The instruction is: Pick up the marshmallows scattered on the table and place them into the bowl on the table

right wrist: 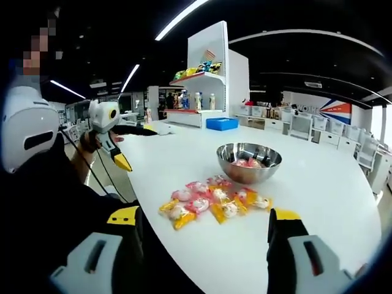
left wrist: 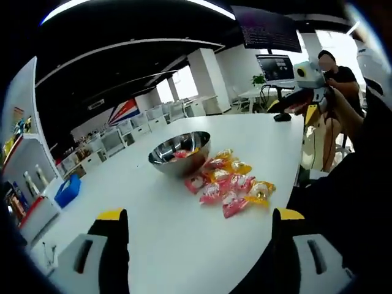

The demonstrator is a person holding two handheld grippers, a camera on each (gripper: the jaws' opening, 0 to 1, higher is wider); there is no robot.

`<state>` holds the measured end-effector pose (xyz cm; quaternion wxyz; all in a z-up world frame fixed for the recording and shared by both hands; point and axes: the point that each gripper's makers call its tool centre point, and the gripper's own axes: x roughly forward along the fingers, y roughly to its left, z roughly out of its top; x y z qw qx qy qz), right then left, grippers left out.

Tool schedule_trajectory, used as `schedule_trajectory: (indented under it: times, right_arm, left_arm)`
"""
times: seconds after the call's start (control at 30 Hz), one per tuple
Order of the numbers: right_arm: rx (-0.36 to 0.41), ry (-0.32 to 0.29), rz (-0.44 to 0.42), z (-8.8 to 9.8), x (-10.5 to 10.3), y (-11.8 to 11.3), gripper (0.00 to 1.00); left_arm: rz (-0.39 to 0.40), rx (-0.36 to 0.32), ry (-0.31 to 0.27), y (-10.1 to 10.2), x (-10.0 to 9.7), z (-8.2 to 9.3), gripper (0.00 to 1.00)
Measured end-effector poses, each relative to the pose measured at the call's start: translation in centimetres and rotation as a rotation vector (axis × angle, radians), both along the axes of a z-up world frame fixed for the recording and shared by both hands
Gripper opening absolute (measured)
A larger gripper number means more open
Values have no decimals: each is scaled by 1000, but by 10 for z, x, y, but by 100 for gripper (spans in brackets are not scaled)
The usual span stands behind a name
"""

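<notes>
Marshmallows (left wrist: 229,184) at frame centre, beside the bowl (left wrist: 179,152), look light, soft, crinkly-wrapped, best pinched mid-packet; left gripper (left wrist: 199,236) and right gripper (right wrist: 205,236) both spread, empty

Ahead of the left gripper's jaws, a bowl (left wrist: 180,152) of polished metal is seen, its outer wall mirror-bright and reflective. In the right gripper view its rim is glossy as well. Just beside it, nearer the jaws, the marshmallows (left wrist: 231,181) are wrapped in shiny, crinkled plastic film, pink and yellow. The table (left wrist: 184,233) beneath is a smooth white surface with a soft, low sheen. The left gripper (left wrist: 199,251) is cased in matt white and black plastic with yellow-tipped fingers. The right gripper (right wrist: 205,251) is finished alike.
</notes>
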<state>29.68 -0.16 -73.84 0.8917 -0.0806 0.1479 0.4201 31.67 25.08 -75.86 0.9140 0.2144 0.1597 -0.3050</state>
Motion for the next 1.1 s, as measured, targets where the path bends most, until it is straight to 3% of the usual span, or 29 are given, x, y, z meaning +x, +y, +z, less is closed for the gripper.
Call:
schedule_trajectory:
  times: [0.13,0.33,0.57,0.87,1.0,1.1]
  right_arm:
    - [-7,6,1,-3,2,1,79]
    - [-9,12,11,-7,4,6,79]
    - [-36,4,4,-7,14,4,82]
    - [-66,40,-19,-21,64,11,82]
    - [24,147,-29,-37,92,22,82]
    - [47,177,-78,-49,118,21,82]
  left_arm:
    - [10,32,23,3,1,-12,95]
    - [2,14,23,-3,2,-10,95]
    - [-60,50,33,-17,-5,-16,95]
    - [-68,41,16,-20,-6,-9,95]
    - [-77,42,16,-19,-6,-11,95]
    - [-74,37,23,-18,-5,-13,95]
